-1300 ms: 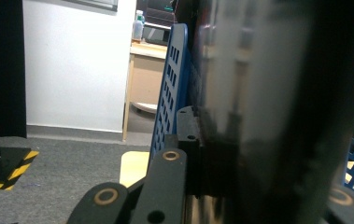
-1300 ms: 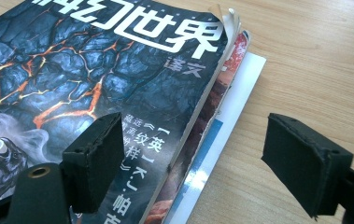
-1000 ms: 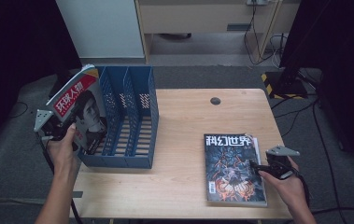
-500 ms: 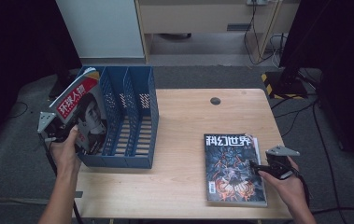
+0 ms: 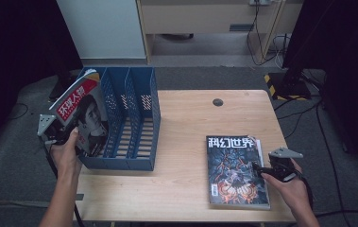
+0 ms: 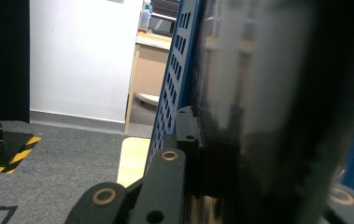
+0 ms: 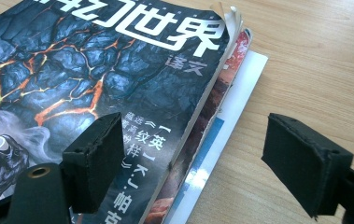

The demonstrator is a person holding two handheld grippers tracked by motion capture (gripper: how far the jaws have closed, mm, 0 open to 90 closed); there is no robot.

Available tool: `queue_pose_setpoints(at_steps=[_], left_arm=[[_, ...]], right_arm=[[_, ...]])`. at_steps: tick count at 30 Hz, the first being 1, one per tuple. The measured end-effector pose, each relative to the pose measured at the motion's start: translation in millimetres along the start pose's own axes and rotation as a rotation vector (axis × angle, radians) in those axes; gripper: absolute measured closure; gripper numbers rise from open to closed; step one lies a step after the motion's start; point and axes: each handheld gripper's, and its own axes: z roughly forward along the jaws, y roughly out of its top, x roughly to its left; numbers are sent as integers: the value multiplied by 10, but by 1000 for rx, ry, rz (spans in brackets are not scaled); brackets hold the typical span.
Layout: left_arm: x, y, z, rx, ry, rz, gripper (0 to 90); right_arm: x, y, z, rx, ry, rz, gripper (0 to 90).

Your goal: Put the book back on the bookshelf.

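Observation:
My left gripper [image 5: 71, 136] is shut on the lower edge of a red-titled magazine [image 5: 81, 111] with a face on its cover. It holds the magazine upright and tilted against the left wall of a blue slotted file rack [image 5: 136, 120] at the table's left end. In the left gripper view the glossy magazine [image 6: 268, 93] sits clamped in my left gripper [image 6: 202, 158], beside the blue rack [image 6: 172, 88]. My right gripper [image 5: 258, 169] stands open at the right edge of a lava-cover magazine [image 5: 233, 170] lying flat on a small stack. In the right gripper view my right gripper [image 7: 198, 158] straddles that magazine's [image 7: 95, 70] page edge without touching it.
The wooden table [image 5: 191, 118] has a small dark round cap [image 5: 217, 102] near its far edge. Behind it stand a white panel and a wooden cabinet. A black-and-yellow striped base [image 5: 285, 81] sits on the floor at the far right.

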Motion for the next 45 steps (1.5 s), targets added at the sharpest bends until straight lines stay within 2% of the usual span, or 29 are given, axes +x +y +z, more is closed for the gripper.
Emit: queue_pose_setpoints(at_steps=[12,45], left_arm=[[32,-26,-10,6,4,-20,837],[29,7,-48,27,-1,-18,735]], right_arm=[[-1,2,-7,0,1,-2,206],[-3,12,-28,-1,9,4,201]])
